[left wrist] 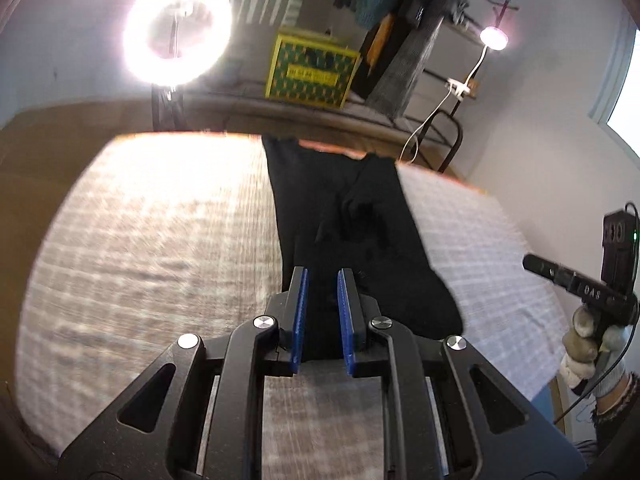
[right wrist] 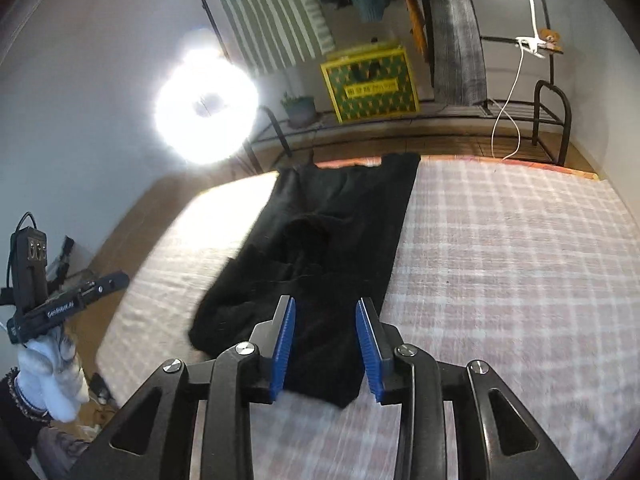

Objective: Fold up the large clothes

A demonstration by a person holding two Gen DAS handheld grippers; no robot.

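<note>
Black garment (left wrist: 344, 216) on checked bed (right wrist: 500, 248); left tool (left wrist: 322, 280), right tool (right wrist: 325, 308) both apart.

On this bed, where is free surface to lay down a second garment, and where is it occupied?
Two bare patches of the plaid bedcover show: a wide one between the black garment and the wall side, and a bright one between the garment and the ring light. The middle strip is occupied by the garment, with the left gripper and right gripper open over its near end.
</note>
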